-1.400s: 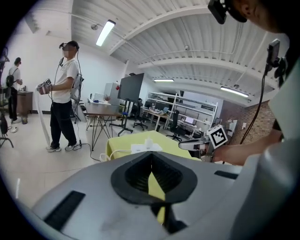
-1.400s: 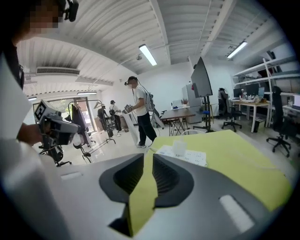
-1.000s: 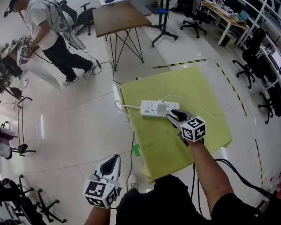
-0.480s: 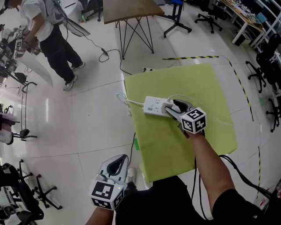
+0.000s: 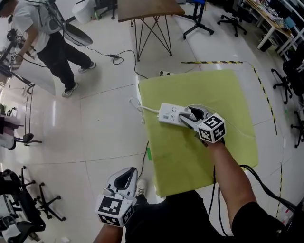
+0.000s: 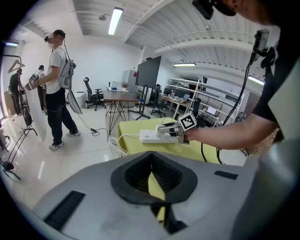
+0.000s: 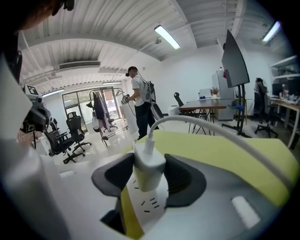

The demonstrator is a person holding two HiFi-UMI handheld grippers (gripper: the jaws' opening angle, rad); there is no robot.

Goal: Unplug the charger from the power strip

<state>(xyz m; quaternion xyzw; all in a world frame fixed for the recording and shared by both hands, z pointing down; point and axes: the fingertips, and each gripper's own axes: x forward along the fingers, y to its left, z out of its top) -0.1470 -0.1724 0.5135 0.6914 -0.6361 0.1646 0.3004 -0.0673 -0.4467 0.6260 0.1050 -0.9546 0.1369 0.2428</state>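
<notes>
- The charger (image 7: 149,161) stands upright, plugged into the strip (image 5: 170,114), which lies flat on the worktop (image 5: 213,90) under a yellow-green cover.
- The right gripper (image 5: 188,116) reaches over the strip's right end. Its fingers (image 7: 117,176) are apart and closing, with the charger between them and one pad just beside each of its sides. Whether they press on it yet I cannot tell.
- A white cable (image 7: 211,124) leaves the charger's top and arcs away over the cover.
- In the head view the strip sits near the worktop's left edge, and its cord (image 5: 135,107) loops off that edge toward the floor.
- Bare cover spreads to the right of the strip, beyond it and on its near side.
- The left gripper (image 5: 127,171) hangs low beside the person's body, off the worktop's near left corner and well apart from the strip. Its fingers are together on nothing.
- Open tiled floor lies left of the worktop, and a small green scrap (image 5: 148,154) lies just by that edge.
- A wooden table (image 5: 149,9) on thin metal legs stands beyond the far edge, and striped tape (image 5: 211,62) runs on the floor between the two.
- A person (image 5: 42,33) stands at far left.
- Office chairs (image 5: 285,80) line the right side.
</notes>
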